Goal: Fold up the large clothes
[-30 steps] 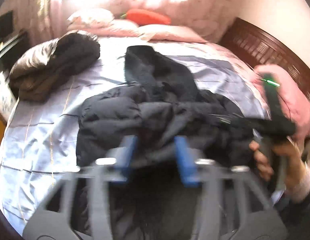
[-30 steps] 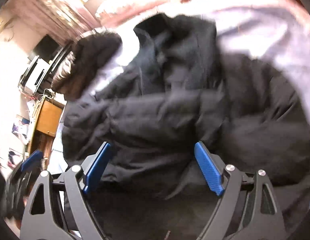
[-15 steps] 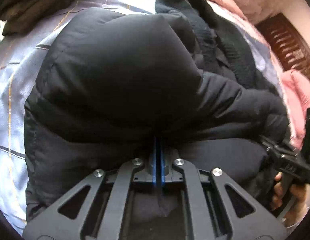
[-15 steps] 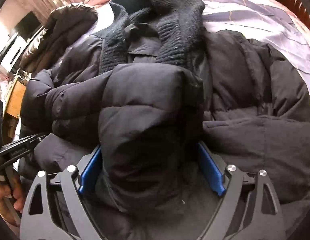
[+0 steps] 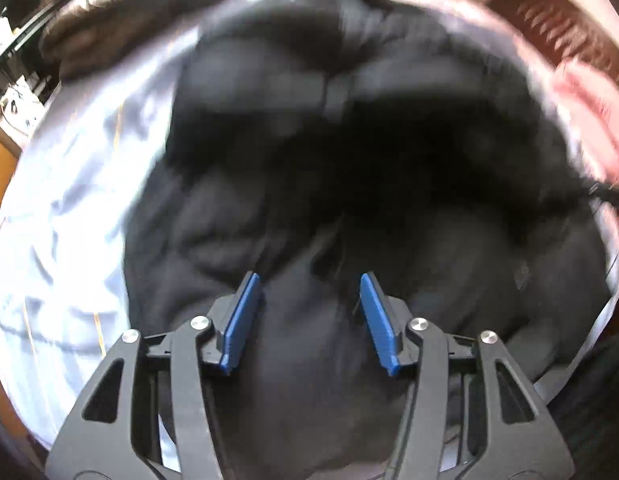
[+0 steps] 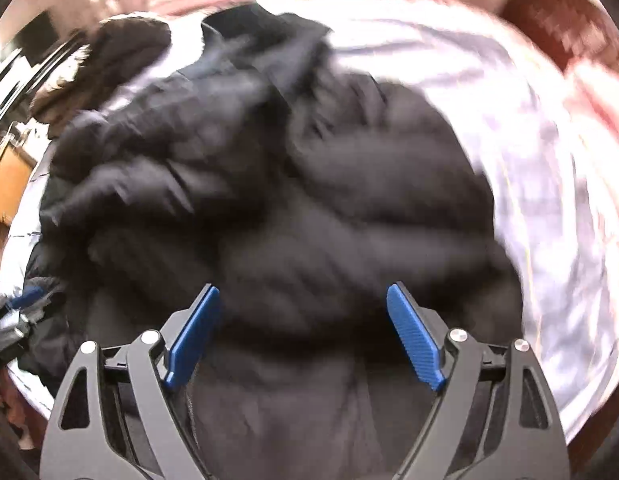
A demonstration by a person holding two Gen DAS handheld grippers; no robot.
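Black puffer jacket [image 5: 349, 168] on bed sheet [image 5: 69, 200], directly below both tongs, collar end farthest ahead. Left gripper [image 5: 307, 320] jaws just opened, part-spread, nothing pinched. Right gripper [image 6: 303, 332] wide, empty, equally near hem.

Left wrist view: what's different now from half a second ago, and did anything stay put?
The left hand-held gripper was pinched shut on the black puffer jacket; its jaws have just been opening and the pads no longer clamp the fabric, so the fold is let go. The right hand-held gripper stays wide open over the jacket. The jacket remains on the pale blue bedsheet, with the brown coat beyond.
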